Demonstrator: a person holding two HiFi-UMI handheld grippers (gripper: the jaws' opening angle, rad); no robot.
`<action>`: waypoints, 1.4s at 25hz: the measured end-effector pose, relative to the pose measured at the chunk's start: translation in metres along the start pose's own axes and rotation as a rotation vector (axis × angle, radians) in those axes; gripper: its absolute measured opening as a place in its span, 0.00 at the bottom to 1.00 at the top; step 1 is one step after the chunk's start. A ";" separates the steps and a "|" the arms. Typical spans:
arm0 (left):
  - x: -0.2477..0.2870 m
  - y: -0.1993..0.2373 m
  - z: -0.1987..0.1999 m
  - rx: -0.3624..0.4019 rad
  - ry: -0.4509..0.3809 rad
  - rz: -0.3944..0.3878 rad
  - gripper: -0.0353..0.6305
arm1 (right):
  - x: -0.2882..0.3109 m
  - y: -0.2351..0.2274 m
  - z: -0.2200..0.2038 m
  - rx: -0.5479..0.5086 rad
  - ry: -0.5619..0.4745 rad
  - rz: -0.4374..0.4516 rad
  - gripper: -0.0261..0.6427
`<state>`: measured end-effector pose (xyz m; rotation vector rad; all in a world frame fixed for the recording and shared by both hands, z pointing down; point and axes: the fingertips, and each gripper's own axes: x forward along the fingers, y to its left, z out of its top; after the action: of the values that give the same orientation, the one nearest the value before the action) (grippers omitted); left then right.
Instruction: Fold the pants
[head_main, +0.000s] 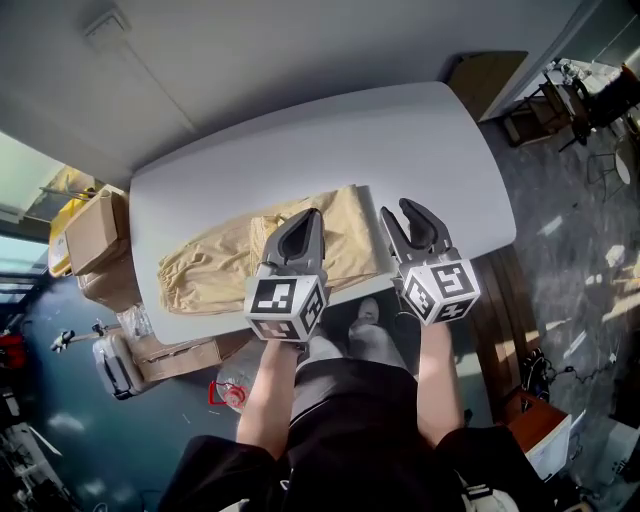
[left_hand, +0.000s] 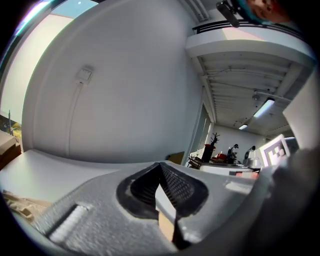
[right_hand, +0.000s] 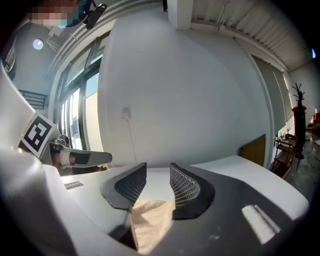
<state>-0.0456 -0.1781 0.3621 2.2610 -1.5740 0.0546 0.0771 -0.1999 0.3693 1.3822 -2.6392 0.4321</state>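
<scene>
Tan pants (head_main: 215, 265) lie across the near part of a white table (head_main: 400, 140), with their right end doubled into a neat block. My left gripper (head_main: 300, 232) rests over that block. In the left gripper view its jaws (left_hand: 161, 167) meet at the tips, and a strip of tan cloth (left_hand: 165, 227) shows in the slit between them. My right gripper (head_main: 412, 218) is at the block's right edge, near the table's front. Its jaws (right_hand: 157, 180) stand apart, and a fold of pants (right_hand: 150, 220) lies low between them, clear of the pads (right_hand: 184, 187).
Cardboard boxes (head_main: 95, 232) and more boxes (head_main: 170, 355) stand on the floor left of the table. A wooden panel (head_main: 487, 80) leans at the far right corner. A white wall runs behind the table. The person stands at the front edge.
</scene>
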 end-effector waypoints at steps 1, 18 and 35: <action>0.003 -0.001 -0.008 -0.004 0.018 -0.003 0.06 | 0.000 -0.003 -0.010 0.018 0.017 -0.003 0.28; 0.027 -0.004 -0.120 -0.071 0.239 0.021 0.06 | 0.004 -0.025 -0.182 0.233 0.341 0.001 0.38; 0.003 0.009 -0.201 -0.155 0.356 0.102 0.06 | -0.002 -0.008 -0.261 0.278 0.553 0.035 0.29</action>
<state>-0.0159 -0.1171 0.5517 1.9255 -1.4461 0.3317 0.0805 -0.1213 0.6182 1.0735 -2.2051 1.0478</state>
